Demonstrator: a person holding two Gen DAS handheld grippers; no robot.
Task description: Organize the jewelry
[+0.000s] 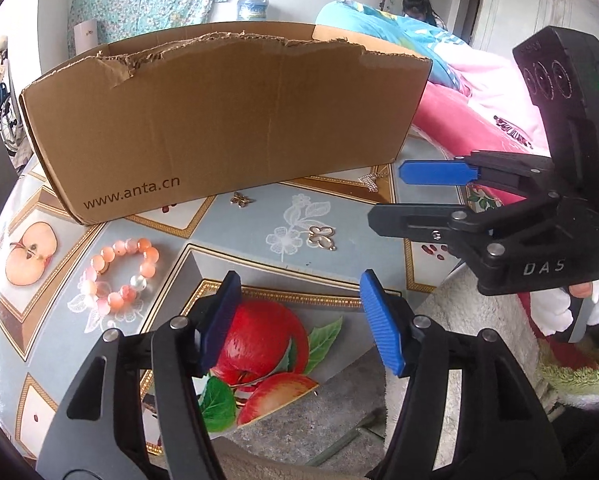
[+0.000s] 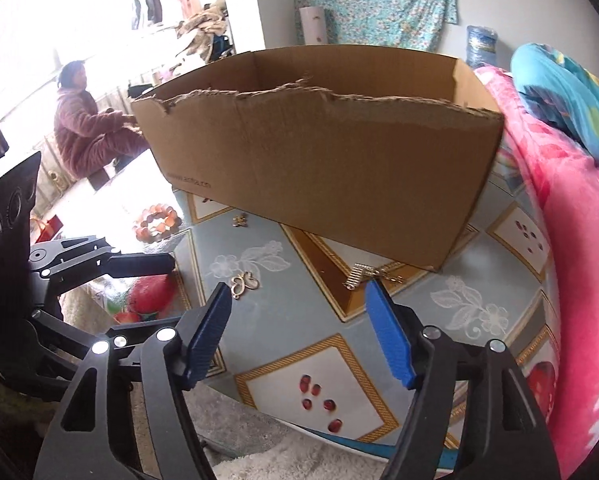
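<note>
Both the left tongs [image 1: 299,320] and right tongs [image 2: 299,328] hover spread and empty, since the bracelet [image 1: 119,276] at ten o'clock and charms [image 1: 322,237] lie on the table [image 1: 251,224], outside the box [image 1: 219,120].

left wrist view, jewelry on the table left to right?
Pink bead bracelet → small dark butterfly charm → gold butterfly charm → silver ladder-like piece, lying at the cardboard box's right end.
</note>
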